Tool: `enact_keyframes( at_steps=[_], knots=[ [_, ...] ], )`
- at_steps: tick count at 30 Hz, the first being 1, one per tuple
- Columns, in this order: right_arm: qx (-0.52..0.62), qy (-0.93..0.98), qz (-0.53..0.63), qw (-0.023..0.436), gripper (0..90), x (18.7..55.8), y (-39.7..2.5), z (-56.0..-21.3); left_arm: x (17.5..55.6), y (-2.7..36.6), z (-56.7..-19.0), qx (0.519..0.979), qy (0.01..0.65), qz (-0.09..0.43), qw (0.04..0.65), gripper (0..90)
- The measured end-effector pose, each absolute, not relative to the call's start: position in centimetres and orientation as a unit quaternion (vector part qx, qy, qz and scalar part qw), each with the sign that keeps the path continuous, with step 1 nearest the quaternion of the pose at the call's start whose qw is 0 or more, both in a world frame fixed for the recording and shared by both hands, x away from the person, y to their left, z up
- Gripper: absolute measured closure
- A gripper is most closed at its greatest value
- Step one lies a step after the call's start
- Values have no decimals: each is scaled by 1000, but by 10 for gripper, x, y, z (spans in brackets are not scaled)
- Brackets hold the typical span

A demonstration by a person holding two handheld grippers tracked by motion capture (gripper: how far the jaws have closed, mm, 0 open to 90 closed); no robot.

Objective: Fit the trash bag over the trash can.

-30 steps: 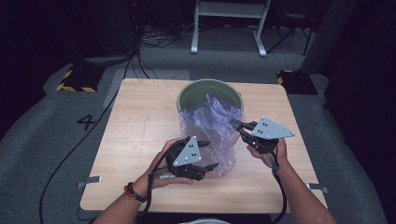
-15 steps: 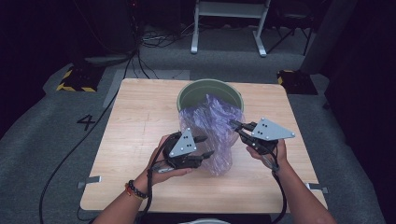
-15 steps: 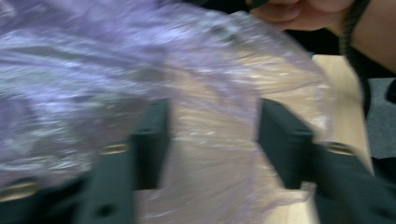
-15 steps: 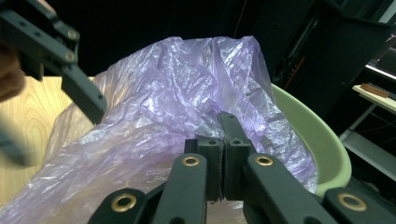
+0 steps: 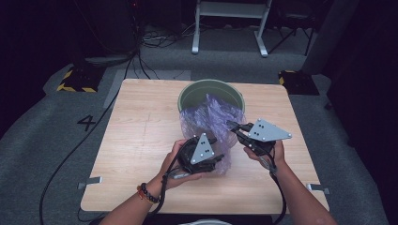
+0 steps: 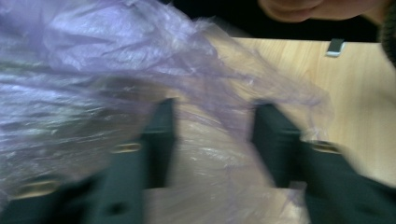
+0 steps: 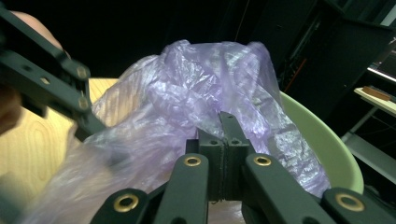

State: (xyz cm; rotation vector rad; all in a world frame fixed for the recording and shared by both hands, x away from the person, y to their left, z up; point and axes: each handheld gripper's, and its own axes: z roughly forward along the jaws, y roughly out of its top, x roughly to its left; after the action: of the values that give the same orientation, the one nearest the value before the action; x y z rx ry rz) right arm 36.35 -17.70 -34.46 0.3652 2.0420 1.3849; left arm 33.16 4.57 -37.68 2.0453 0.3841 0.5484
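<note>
- Two claws work a purple plastic bag (image 5: 209, 126) that runs lengthwise from the green bucket (image 5: 195, 91) toward the person, draped over the worktop (image 5: 136, 131)
- Right claw (image 7: 224, 140) clenched on the bag's film
- Left claw (image 6: 212, 135) spread wide, film between its jaws

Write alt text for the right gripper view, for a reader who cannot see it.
The right gripper has its two black jaws pressed together on a crinkled, translucent purple plastic bag that billows up ahead of them. A pale green round bin curves behind the bag at right, with light wooden table and the left gripper at left.
</note>
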Motion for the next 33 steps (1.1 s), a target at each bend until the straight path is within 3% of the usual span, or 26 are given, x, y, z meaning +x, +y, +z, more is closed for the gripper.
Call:
enact_keyframes(
  at_steps=[4, 6, 11, 15, 24, 30, 33],
  knots=[
    [137, 772, 536, 312, 896, 361, -180, -344, 340, 56, -376, 830, 167, 225, 483, 831],
    [138, 771, 539, 311, 891, 360, -181, -344, 340, 61, -374, 825, 166, 231, 488, 897],
    [136, 770, 543, 305, 784, 357, -183, -345, 341, 76, -367, 820, 162, 226, 500, 899],
    [147, 767, 550, 296, 605, 354, -186, -347, 343, 89, -363, 813, 169, 218, 512, 900],
    [172, 771, 541, 289, 316, 344, -174, -357, 344, 89, -363, 808, 169, 215, 522, 900],
    [189, 767, 543, 286, 276, 340, -164, -362, 343, 87, -364, 808, 164, 216, 523, 900],
    [201, 763, 525, 319, 376, 337, -157, -366, 341, 87, -364, 809, 159, 217, 523, 900]
  ],
)
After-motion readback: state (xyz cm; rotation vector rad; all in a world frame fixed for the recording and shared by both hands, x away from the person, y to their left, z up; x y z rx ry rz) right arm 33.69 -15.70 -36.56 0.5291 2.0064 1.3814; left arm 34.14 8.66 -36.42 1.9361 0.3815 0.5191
